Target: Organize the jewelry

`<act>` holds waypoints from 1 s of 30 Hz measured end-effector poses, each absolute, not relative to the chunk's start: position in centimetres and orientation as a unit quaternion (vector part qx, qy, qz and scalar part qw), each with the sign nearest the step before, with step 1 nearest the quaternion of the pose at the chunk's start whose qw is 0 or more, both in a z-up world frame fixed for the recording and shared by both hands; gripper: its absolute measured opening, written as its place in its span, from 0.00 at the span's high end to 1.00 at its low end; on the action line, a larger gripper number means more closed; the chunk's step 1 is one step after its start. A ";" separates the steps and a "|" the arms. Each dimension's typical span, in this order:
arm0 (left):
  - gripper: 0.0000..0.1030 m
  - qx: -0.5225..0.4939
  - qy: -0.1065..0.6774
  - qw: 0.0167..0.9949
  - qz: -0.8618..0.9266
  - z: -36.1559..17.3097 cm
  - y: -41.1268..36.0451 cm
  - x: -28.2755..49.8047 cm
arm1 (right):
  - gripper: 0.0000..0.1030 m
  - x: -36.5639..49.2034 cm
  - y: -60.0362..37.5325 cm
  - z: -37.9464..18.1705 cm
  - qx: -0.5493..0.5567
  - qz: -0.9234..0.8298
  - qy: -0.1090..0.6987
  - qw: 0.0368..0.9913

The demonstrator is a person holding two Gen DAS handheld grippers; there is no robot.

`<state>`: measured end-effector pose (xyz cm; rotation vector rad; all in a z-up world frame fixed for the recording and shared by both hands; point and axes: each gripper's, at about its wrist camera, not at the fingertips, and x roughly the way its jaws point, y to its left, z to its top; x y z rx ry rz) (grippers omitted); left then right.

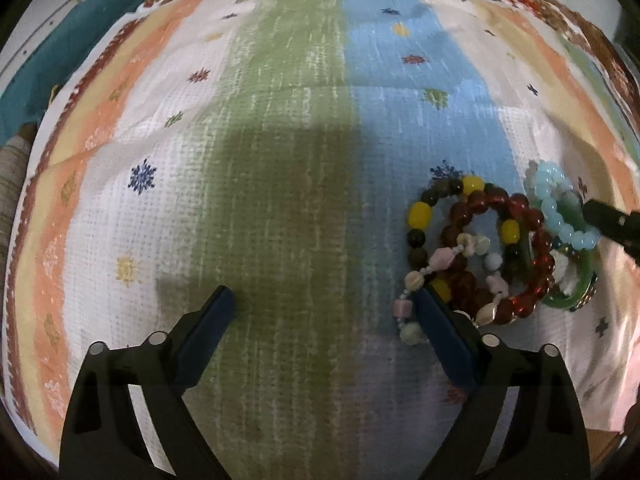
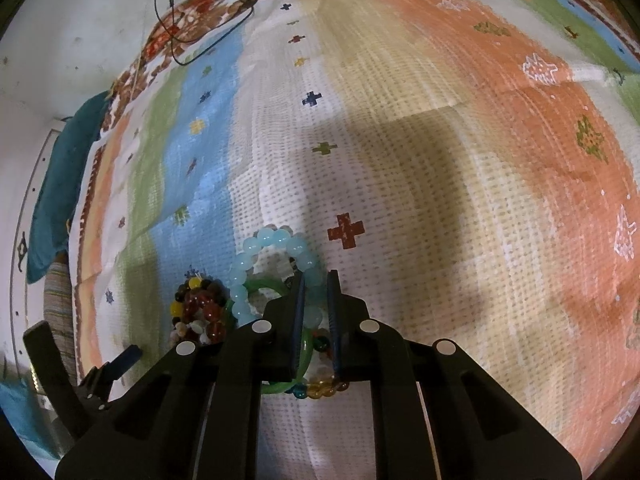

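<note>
Right gripper (image 2: 316,280): nearest to its own camera; jaws drawn close together on the light blue bead bracelet (image 2: 276,242), whose near arc sits between the pads. Judged a grip, though the contact itself is partly hidden by the fingers.
Under the right fingers: a green bangle (image 2: 266,283) and a strand of amber and teal beads (image 2: 320,390) lie beneath or just beside the closed jaws; whether either is also caught cannot be told.
Left gripper (image 1: 326,300): jaws wide apart, nothing between them, hanging over bare cloth; its right pad touches or overlaps the edge of the pile.
Jewelry pile: all pieces heaped together on the bedspread (image 1: 280,120). In the left view, a pastel shell-bead bracelet (image 1: 444,258) lies nearest, then a dark red bead bracelet (image 1: 500,204) overlapping a yellow and dark bead bracelet (image 1: 420,216), with the blue and green pieces just beyond.
Step in hand: judged to be the picking of the blue bracelet out of the heap; sorting appears barely begun.
Next move calls for: a slow, straight lift, so the blue strand comes free without dragging the green bangle; then setting it well apart on open cloth.
Far field: teal cushion (image 2: 60,184) at the bed's edge; thin dark cable (image 2: 208,40) across the far border.
Brands, labels, writing: none legible in either view.
</note>
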<state>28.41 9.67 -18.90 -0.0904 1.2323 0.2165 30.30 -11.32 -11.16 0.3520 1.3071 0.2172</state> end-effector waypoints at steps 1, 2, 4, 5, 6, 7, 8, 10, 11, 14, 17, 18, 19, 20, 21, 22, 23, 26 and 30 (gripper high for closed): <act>0.20 -0.038 0.574 0.812 0.097 -18.9 9.6 28.4 | 0.89 30.3 -11.2 -11.0 0.159 0.099 0.603 0.776; 0.27 -0.037 0.572 0.814 0.095 -18.9 9.6 28.4 | 0.89 30.2 -11.1 -10.9 0.154 0.100 0.602 0.777; 0.46 -0.040 0.568 0.816 0.097 -18.7 9.8 28.3 | 0.89 30.1 -11.1 -10.6 0.154 0.101 0.600 0.778; 0.64 -0.041 0.567 0.817 0.097 -18.5 9.8 28.4 | 0.89 30.1 -11.2 -10.5 0.155 0.103 0.600 0.778; 0.71 -0.046 0.567 0.817 0.099 -18.4 10.1 28.4 | 0.89 30.1 -11.2 -10.3 0.156 0.104 0.599 0.779; 0.84 -0.050 0.568 0.815 0.100 -18.4 10.4 28.6 | 0.89 30.0 -11.2 -10.1 0.154 0.105 0.597 0.780; 0.91 -0.053 0.570 0.814 0.103 -18.4 10.7 28.6 | 0.89 29.9 -11.2 -9.9 0.152 0.106 0.596 0.781; 0.92 -0.060 0.570 0.814 0.097 -18.3 11.3 28.7 | 0.89 29.6 -11.0 -9.4 0.141 0.107 0.594 0.785; 0.92 -0.059 0.571 0.814 0.095 -18.3 11.3 28.4 | 0.89 29.6 -10.9 -9.3 0.136 0.107 0.593 0.787; 0.92 -0.064 0.571 0.813 0.095 -18.0 11.4 28.2 | 0.98 29.1 -10.5 -8.5 0.108 0.107 0.584 0.798; 0.92 -0.069 0.569 0.815 0.089 -17.4 11.2 28.1 | 0.98 28.7 -10.3 -7.8 0.079 0.107 0.575 0.808; 0.92 -0.066 0.564 0.818 0.087 -17.0 11.0 28.0 | 0.98 28.6 -10.3 -7.7 0.076 0.107 0.574 0.808; 0.92 -0.064 0.561 0.821 0.085 -16.7 10.9 27.9 | 0.99 28.6 -10.5 -7.7 0.076 0.108 0.575 0.807; 0.92 -0.065 0.557 0.824 0.083 -16.3 10.8 27.8 | 0.99 28.5 -10.7 -7.8 0.079 0.109 0.577 0.805; 0.92 -0.067 0.554 0.826 0.080 -15.9 10.5 27.6 | 0.99 28.4 -10.9 -7.8 0.083 0.111 0.579 0.803; 0.92 -0.071 0.551 0.828 0.076 -15.4 10.3 27.4 | 0.99 28.4 -11.0 -7.9 0.087 0.112 0.580 0.802; 0.92 -0.074 0.548 0.830 0.074 -15.0 10.2 27.3 | 0.99 28.3 -11.2 -7.8 0.091 0.112 0.581 0.801; 0.92 -0.075 0.542 0.834 0.068 -14.3 9.7 26.9 | 0.99 28.4 -11.2 -7.9 0.108 0.116 0.585 0.796; 0.92 -0.069 0.543 0.834 0.066 -14.3 9.5 27.0 | 0.99 28.7 -11.4 -8.3 0.134 0.110 0.594 0.786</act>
